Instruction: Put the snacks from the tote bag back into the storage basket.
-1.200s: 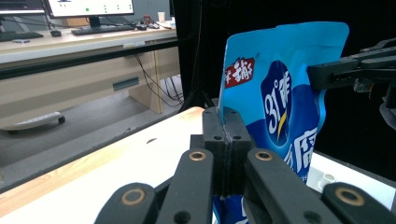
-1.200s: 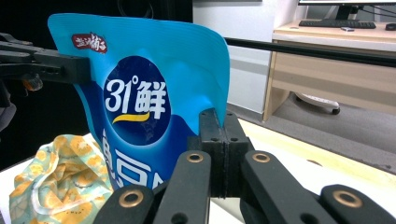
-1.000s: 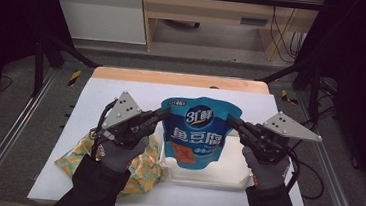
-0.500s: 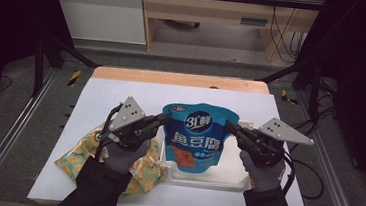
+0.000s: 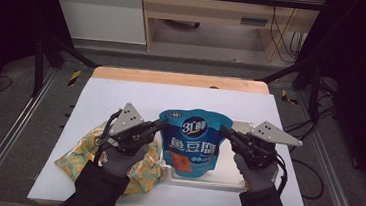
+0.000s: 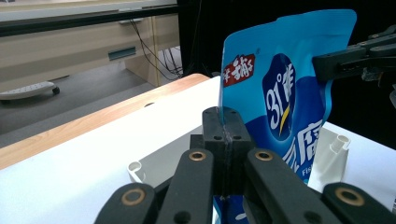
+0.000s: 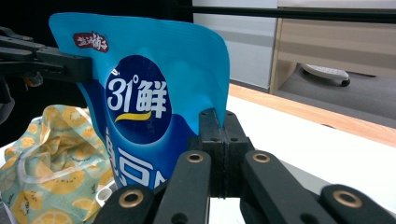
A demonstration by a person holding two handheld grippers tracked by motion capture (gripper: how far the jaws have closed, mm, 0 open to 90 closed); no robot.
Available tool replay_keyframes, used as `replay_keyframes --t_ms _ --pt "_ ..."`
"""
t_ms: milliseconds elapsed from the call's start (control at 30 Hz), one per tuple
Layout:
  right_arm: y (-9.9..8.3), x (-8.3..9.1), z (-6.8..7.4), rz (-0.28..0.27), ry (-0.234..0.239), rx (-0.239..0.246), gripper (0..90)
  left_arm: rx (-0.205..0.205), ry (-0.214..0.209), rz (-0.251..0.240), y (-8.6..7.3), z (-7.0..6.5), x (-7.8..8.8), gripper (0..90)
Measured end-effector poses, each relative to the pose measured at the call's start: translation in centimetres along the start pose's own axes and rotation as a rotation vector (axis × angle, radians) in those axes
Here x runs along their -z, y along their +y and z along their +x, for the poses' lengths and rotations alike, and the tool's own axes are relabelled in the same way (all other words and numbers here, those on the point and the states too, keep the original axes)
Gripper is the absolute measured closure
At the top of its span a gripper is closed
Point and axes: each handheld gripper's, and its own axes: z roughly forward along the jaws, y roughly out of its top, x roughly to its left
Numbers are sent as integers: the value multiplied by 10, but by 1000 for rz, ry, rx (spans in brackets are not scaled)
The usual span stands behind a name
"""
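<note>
blue pouch (image 5: 193, 143), two claws pinching edges

Both gloved hands come in low, forearms angled inward. Left gripper (image 5: 161, 125) points right, jaws pressed together on the bag's (image 5: 195, 141) left edge. Right gripper (image 5: 224, 132) points left, jaws clamped on its right edge. Grey plates face up.

The blue snack pouch (image 5: 193, 141) stands upright over the white tray (image 5: 234, 180), its front with white letters and a red label in the top corner. Each side edge is pinched, so the pouch hangs stretched and flat.
</note>
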Motion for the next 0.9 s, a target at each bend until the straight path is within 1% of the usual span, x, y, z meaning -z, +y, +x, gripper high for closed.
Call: replay_keyframes --t_ms 333,533,633,900 --pt "-5 -3 0 12 -5 3 900 8 1 10 -6 0 -2 900" --pt "-8 -4 0 19 -9 0 900 1 0 22 -8 -1 -3 900" --pt "-9 -5 0 22 -9 0 900 5 0 25 -10 0 -4 900" --pt "-12 -6 -1 25 -13 0 900 1 -3 23 -11 -1 -4 900"
